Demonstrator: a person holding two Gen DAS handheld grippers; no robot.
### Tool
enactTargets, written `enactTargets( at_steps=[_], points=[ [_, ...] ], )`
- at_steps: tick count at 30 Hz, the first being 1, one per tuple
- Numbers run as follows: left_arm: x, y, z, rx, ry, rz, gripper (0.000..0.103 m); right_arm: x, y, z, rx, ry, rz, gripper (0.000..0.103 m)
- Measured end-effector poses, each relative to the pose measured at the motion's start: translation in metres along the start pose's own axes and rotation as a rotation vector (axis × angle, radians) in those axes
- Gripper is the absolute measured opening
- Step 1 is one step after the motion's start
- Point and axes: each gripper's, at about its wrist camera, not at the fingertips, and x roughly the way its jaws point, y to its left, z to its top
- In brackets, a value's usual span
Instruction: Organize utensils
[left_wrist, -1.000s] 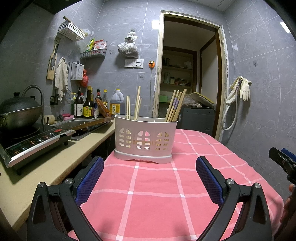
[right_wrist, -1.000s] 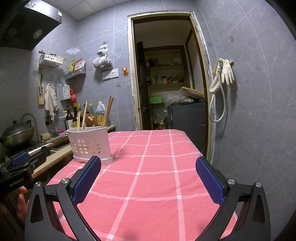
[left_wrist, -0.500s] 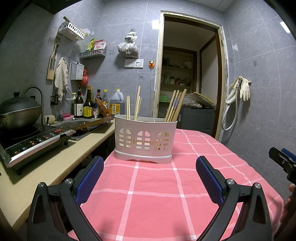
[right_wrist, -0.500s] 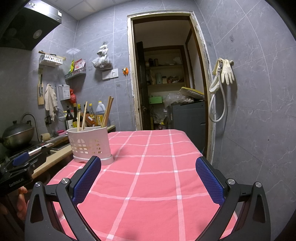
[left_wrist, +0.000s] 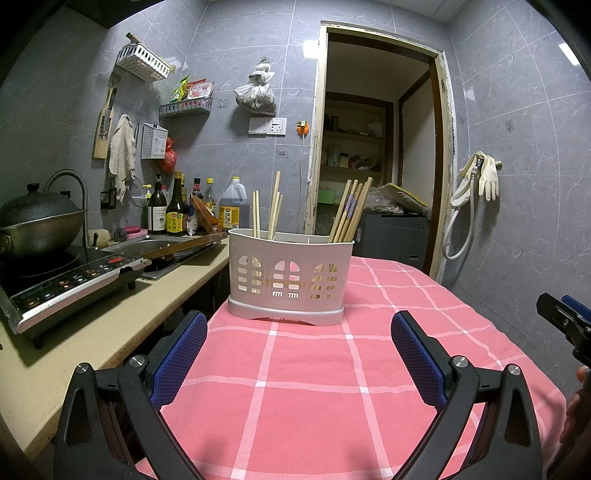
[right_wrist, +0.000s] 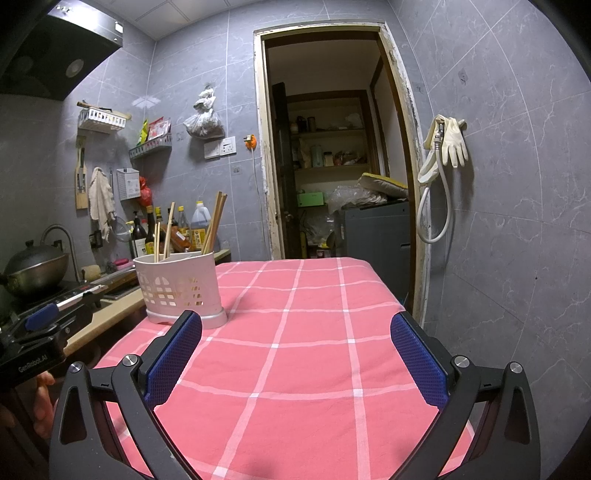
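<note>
A table under a pink checked cloth (left_wrist: 306, 387) fills the lower view of both cameras, with a beige counter (left_wrist: 92, 332) along its left edge carrying an induction cooker (left_wrist: 70, 284) and a dark wok (left_wrist: 37, 221). The white slotted utensil holder (left_wrist: 290, 277) stands upright on the cloth at the table's far left side, near the counter. Chopsticks (left_wrist: 349, 210) lean in its right compartment and a few more (left_wrist: 271, 210) stand in its left. The left gripper (left_wrist: 297, 354) and right gripper (right_wrist: 295, 354) both hang above the cloth with jaws spread wide, gripping nothing, well short of the holder.
</note>
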Motion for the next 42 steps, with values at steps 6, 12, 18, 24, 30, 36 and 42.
enactTargets(
  at_steps=[6, 12, 18, 24, 30, 36, 42],
  points=[
    [0.0, 0.0001, 0.0001, 0.0, 0.001, 0.0, 0.098, 0.0, -0.0001, 0.0002, 0.001, 0.001, 0.0, 0.103],
    [-0.0002, -0.0001, 0.0002, 0.0, 0.001, -0.001, 0.098, 0.0, -0.0003, 0.0, 0.001, 0.0, 0.0, 0.103],
    [-0.0002, -0.0001, 0.0003, 0.0, 0.001, 0.0, 0.098, 0.0, -0.0003, 0.0002, 0.001, 0.001, 0.0, 0.103],
    [-0.0005, -0.0001, 0.0003, -0.001, 0.0, 0.001, 0.098, -0.0001, -0.0003, 0.0002, 0.002, 0.001, 0.0, 0.103],
    [-0.0009, 0.0006, -0.0038, -0.01, -0.002, 0.019, 0.098, 0.0, -0.0006, 0.0002, 0.002, 0.001, 0.001, 0.103],
    [-0.0019, 0.0004, -0.0063, -0.01, -0.003, 0.021, 0.098, -0.0001, -0.0005, 0.0002, 0.002, 0.002, 0.001, 0.103],
    [-0.0025, -0.0007, -0.0068, -0.009, -0.002, 0.022, 0.098, 0.0, -0.0006, 0.0003, 0.004, 0.002, 0.0, 0.103]
  ],
)
